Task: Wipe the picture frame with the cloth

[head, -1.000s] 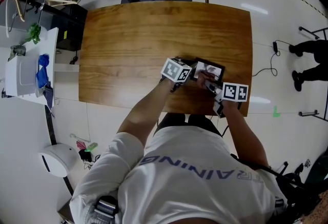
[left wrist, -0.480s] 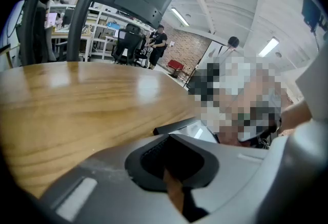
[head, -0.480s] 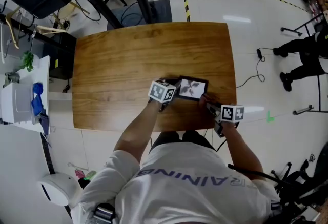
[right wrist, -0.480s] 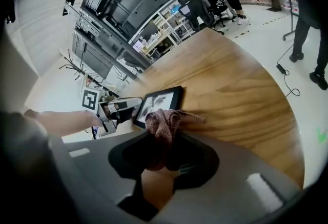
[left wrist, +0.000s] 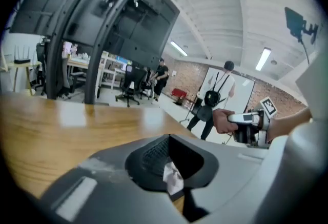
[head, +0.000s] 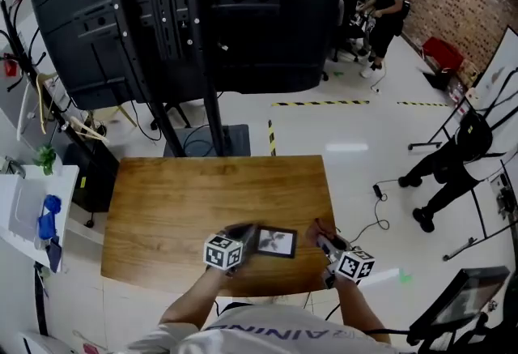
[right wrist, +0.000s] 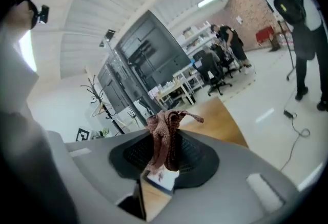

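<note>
A small black picture frame (head: 278,241) sits low over the near part of the wooden table (head: 186,198). My left gripper (head: 249,240) is shut on the frame's left edge; in the left gripper view only a pale sliver of the frame (left wrist: 173,178) shows between the jaws. To the right of the frame, and apart from it, my right gripper (head: 319,236) stays near the table's right edge. It is shut on a reddish-brown cloth (right wrist: 165,138), which stands up bunched from the jaws. A corner of the frame (right wrist: 160,179) shows below the cloth.
A tall black equipment stand (head: 202,20) rises just behind the table. A white shelf unit (head: 28,215) with small items is at the left. People (head: 453,158) stand on the floor to the right, and a cable (head: 379,198) lies on the floor near the table's right edge.
The right gripper with the cloth has slid off the frame's face to its right side. The head view has tilted up and shows more of the room. The left gripper still holds the frame.
</note>
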`<state>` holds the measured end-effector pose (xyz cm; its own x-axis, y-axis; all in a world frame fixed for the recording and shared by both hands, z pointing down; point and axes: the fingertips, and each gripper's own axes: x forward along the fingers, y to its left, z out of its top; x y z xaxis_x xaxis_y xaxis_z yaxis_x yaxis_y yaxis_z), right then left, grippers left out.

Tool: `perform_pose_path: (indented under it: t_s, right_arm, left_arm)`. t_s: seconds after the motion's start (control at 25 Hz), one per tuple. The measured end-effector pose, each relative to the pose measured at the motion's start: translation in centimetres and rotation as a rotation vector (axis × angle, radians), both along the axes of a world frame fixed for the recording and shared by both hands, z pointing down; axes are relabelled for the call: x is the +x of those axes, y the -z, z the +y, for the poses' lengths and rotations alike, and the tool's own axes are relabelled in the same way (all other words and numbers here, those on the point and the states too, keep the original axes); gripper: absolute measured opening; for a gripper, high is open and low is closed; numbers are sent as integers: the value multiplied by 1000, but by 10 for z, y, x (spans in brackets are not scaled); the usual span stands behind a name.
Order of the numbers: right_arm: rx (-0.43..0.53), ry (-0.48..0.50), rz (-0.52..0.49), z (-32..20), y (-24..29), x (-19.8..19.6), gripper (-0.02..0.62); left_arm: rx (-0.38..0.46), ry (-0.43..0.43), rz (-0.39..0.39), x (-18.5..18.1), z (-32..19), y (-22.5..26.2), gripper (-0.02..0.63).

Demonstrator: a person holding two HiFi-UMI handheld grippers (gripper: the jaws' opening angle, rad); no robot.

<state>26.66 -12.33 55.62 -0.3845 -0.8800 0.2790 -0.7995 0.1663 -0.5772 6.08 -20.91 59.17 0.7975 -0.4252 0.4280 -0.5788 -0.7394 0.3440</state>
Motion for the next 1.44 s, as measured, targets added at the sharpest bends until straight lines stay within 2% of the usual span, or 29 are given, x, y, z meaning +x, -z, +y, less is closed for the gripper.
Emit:
perform_pose_path:
  t_s: [0.12, 0.24, 0.32, 0.48, 0.92, 1.44]
  right_arm:
    - [173, 8, 106, -17, 61, 10, 115]
    - [293, 4, 187, -27, 112, 12, 115]
    - [330, -15, 205, -25, 134, 11, 115]
    - [321, -21, 217, -25, 146, 12, 110]
    - [299, 28, 236, -32, 141, -4, 110]
    - [256, 45, 266, -22, 129, -13, 107]
  left_arm:
    - [118, 90, 64, -23, -9, 63, 6]
    - [232, 162, 101, -44, -14, 115, 7]
    - [290, 185, 108, -53, -9, 140, 6]
    - [357, 190, 122, -54, 0, 168, 7]
    - [364, 181, 146, -44, -5, 174, 6]
    - [351, 126, 159, -33, 2, 174, 6]
